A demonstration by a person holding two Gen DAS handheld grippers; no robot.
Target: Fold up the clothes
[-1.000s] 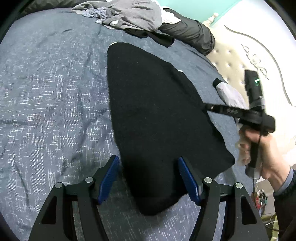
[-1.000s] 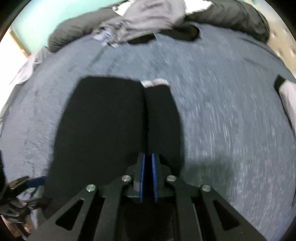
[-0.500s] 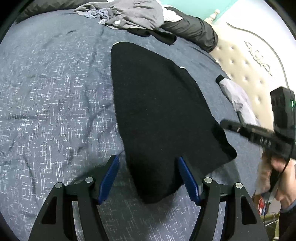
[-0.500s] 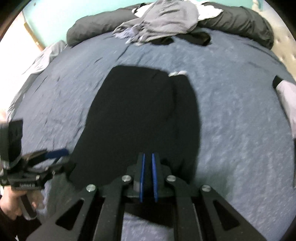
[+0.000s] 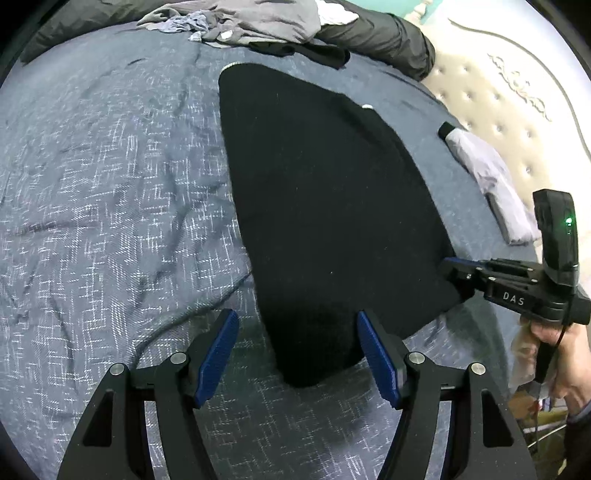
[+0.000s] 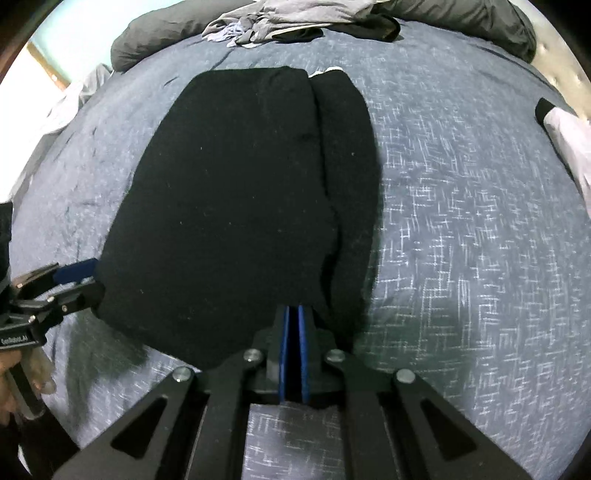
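Note:
A black garment (image 5: 325,192) lies flat and folded lengthwise on the blue-grey bedspread (image 5: 110,184); in the right wrist view the black garment (image 6: 229,192) shows a folded strip along its right side. My left gripper (image 5: 297,321) is open, and its blue pads straddle the near corner without touching it. It also shows as the left gripper (image 6: 92,277) at the hem's left corner. My right gripper (image 6: 293,310) is shut, with its tips at the near hem. I cannot see fabric pinched between them. The right gripper (image 5: 448,267) sits at the hem's right corner.
A heap of grey clothes (image 5: 251,22) and a dark rolled quilt (image 5: 384,33) lie at the far side of the bed. A pale folded garment with a black cuff (image 5: 487,173) rests near the tufted headboard (image 5: 517,103). A hand (image 5: 565,350) holds the right gripper.
The right gripper, shut throughout, slid back across the black garment from its middle to the near right corner. The left gripper stayed open around the near corner.

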